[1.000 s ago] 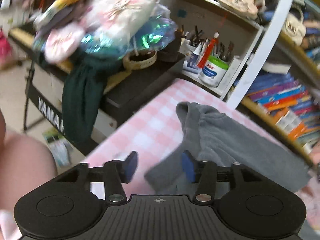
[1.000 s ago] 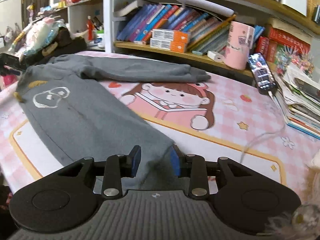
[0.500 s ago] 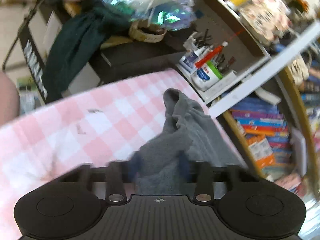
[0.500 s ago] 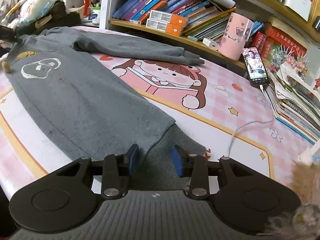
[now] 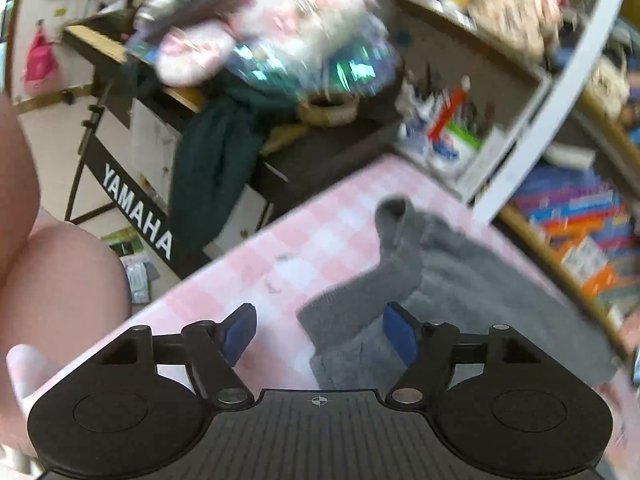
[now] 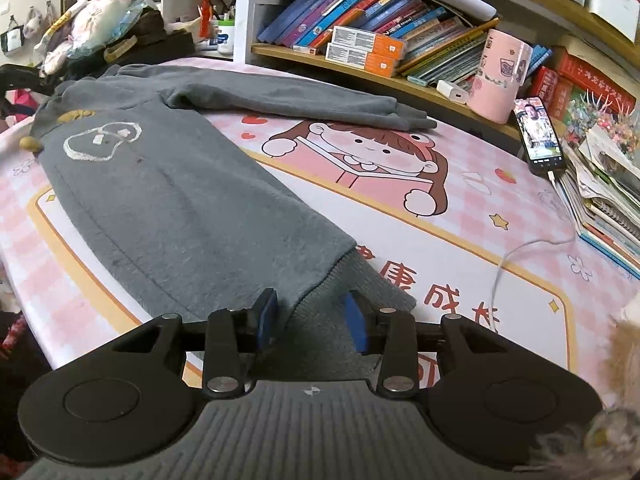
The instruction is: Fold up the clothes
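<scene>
Pink checked table cover (image 6: 520,264) was spread under a soft, floppy grey sweater (image 6: 168,200). Its thick ribbed hem (image 6: 320,320) looked best to grab; it sat between the half-open right gripper (image 6: 312,320), not seen squeezed. The left gripper (image 5: 320,330) was opening wide, a loose cuff (image 5: 348,308) unpinched between its jaws.

A grey fleece sweater (image 6: 168,184) lies flat, front up, on the pink checked table mat (image 6: 460,248), a white outlined motif on its chest. One sleeve (image 6: 300,100) stretches straight out sideways; the other sleeve's ribbed cuff (image 5: 344,312) is folded over onto the body.
</scene>
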